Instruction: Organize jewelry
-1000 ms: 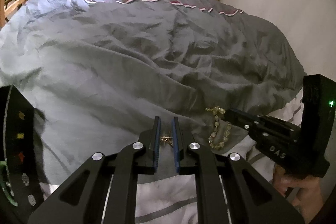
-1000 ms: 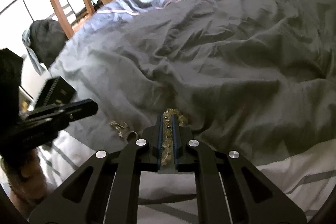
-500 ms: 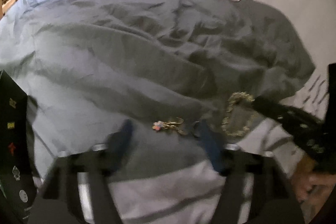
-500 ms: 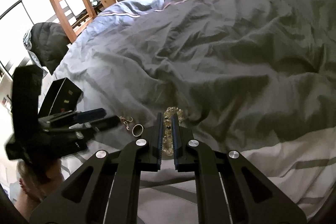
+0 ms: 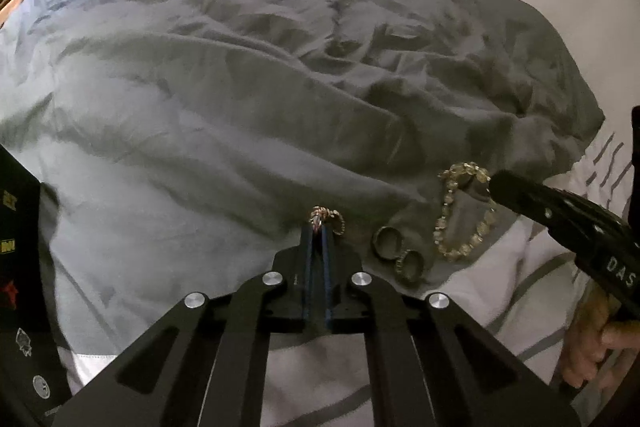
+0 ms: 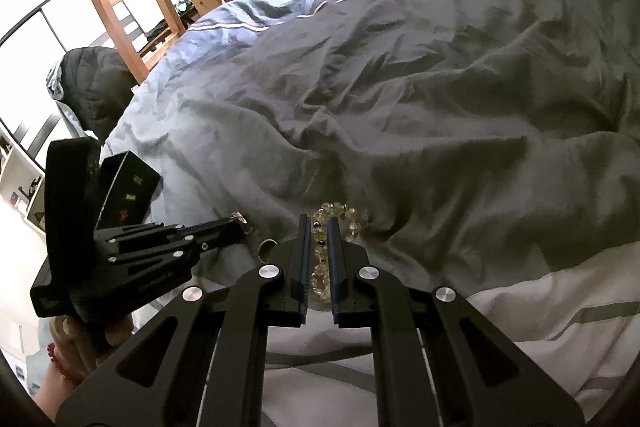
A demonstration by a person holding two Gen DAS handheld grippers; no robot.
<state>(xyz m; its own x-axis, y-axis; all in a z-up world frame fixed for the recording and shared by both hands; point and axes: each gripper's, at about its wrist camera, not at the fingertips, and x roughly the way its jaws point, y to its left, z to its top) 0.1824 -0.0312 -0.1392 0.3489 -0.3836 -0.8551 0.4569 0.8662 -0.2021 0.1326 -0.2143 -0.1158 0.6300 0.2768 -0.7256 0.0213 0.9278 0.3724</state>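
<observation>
On the bed's grey duvet (image 5: 240, 107), the small gold charm (image 5: 326, 217) was pinched by the left gripper (image 5: 319, 227), just closed. The bead bracelet (image 6: 334, 227) was clamped by the right gripper (image 6: 320, 223).

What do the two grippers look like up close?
Both are matte black. The left gripper has two long flat fingers with blue pads on their inner faces, joined by angled black bars with round silver bolts. The right gripper is built the same. Seen from the side, its body shows white letters "DAS". A red bead bracelet circles the wrist under the left gripper.
</observation>
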